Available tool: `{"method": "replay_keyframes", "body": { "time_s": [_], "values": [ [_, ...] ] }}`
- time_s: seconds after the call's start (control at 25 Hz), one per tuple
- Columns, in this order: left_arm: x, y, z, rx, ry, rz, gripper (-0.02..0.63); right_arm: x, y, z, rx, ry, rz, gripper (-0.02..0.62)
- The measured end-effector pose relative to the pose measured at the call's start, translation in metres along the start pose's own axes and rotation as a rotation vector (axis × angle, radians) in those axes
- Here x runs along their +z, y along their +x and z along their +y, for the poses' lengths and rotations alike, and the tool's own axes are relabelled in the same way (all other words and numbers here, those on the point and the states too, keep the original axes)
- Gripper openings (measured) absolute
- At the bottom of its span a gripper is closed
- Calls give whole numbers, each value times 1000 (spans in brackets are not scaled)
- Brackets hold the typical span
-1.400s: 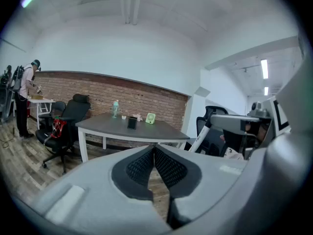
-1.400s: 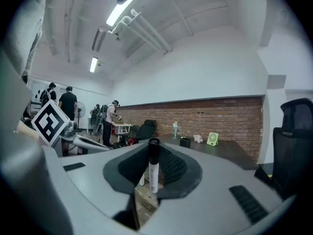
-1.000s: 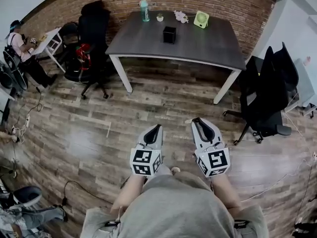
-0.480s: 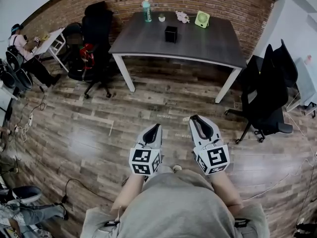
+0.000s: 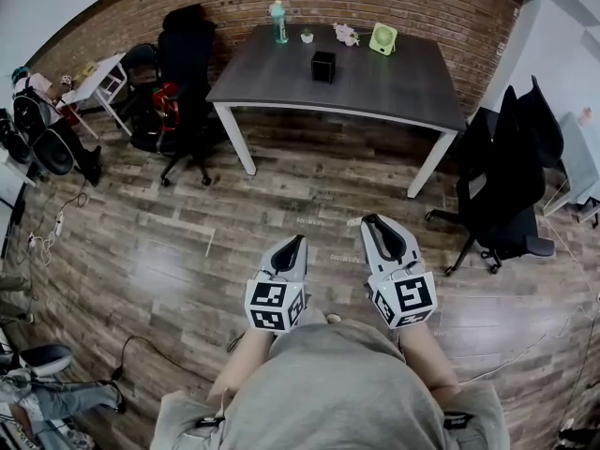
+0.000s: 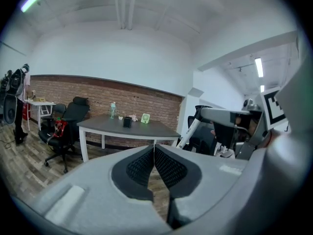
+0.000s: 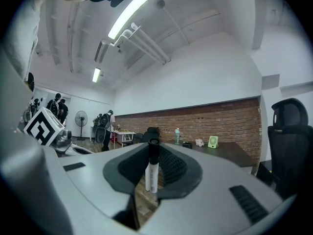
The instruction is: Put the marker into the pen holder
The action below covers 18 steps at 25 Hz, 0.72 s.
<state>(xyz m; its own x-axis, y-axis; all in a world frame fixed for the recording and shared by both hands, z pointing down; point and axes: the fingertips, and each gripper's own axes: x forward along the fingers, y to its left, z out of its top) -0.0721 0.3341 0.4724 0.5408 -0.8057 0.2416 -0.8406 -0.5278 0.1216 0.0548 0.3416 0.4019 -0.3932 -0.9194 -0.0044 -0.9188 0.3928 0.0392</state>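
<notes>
Hardly anything is shifting from a second ago: both grippers are keeping their places low in front of the wearer, while the person (image 5: 33, 120) at the far left is sliding closer to the picture's edge. The left gripper (image 5: 297, 242) is pointing out over the wooden floor (image 5: 169, 251) with its jaws pressing together, pad against pad at the tips, and nothing is sitting between them in its own view. The right gripper (image 5: 373, 225), just beside it, is clamping the marker (image 7: 152, 168), which is standing upright between the dark pads, black cap on top and white barrel below. The pen holder (image 5: 322, 66), a small black box, is resting near the middle of the grey table (image 5: 394, 87), well apart from both grippers across the floor. A bottle (image 5: 279, 21) and a green fan (image 5: 382, 37) are standing along the table's far edge, by the brick wall (image 5: 422, 7), and black office chairs (image 5: 511, 167) are standing at either side.
</notes>
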Motion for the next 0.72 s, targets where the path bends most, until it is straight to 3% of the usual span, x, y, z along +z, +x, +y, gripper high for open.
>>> {"method": "replay_keyframes", "body": {
  "time_s": [0.72],
  "values": [
    [-1, 39, 13, 21, -19, 19, 18, -8, 37, -28, 14, 13, 5, 66]
  ]
}}
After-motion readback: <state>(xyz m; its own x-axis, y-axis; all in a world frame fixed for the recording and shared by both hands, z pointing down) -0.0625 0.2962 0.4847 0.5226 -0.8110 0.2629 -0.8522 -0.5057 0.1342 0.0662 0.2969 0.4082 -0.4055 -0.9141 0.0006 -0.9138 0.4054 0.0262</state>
